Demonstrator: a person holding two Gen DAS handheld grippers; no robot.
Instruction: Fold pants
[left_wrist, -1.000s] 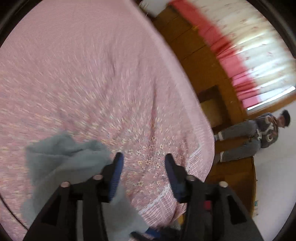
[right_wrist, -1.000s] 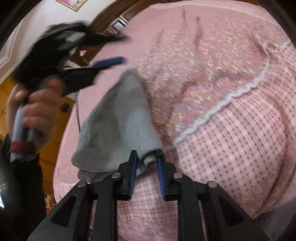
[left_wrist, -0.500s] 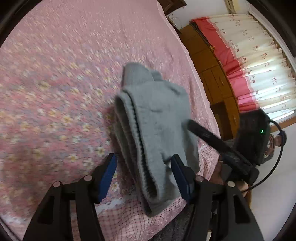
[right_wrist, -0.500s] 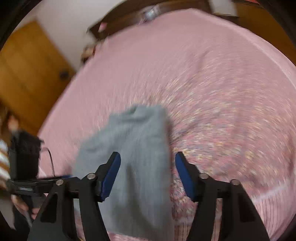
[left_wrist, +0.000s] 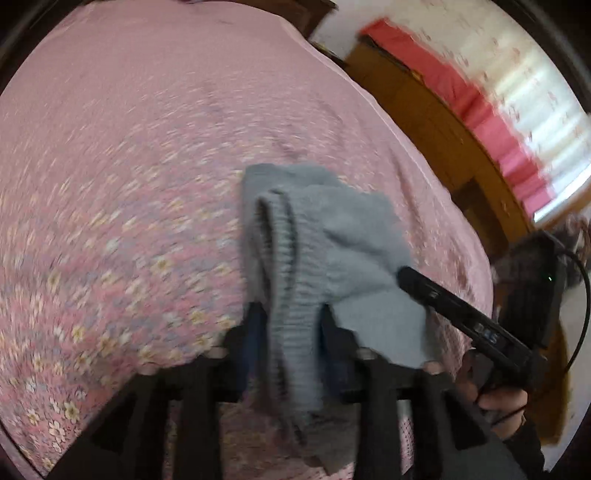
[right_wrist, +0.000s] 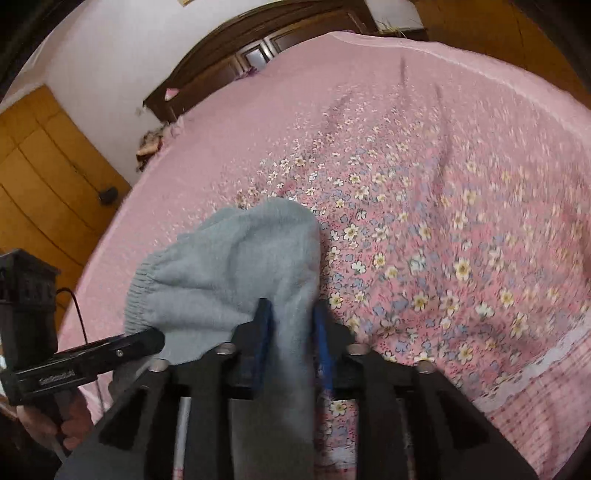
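1. The grey pants lie bunched on the pink bed, near its edge.
2. The left hand-held gripper is clamped on the ribbed waistband; the right hand-held gripper pinches another edge.
3. This looks like the spreading step; next, draw both apart to flatten the cloth.

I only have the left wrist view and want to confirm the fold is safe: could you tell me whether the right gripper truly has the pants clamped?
Observer: Yes, the right gripper is closed on a fold of the grey pants.
Operator: Thank you; what lies beyond it?
Observer: A dark wooden headboard at the far end of the pink bedspread.
Operator: And to its left?
Observer: A yellow wooden door.
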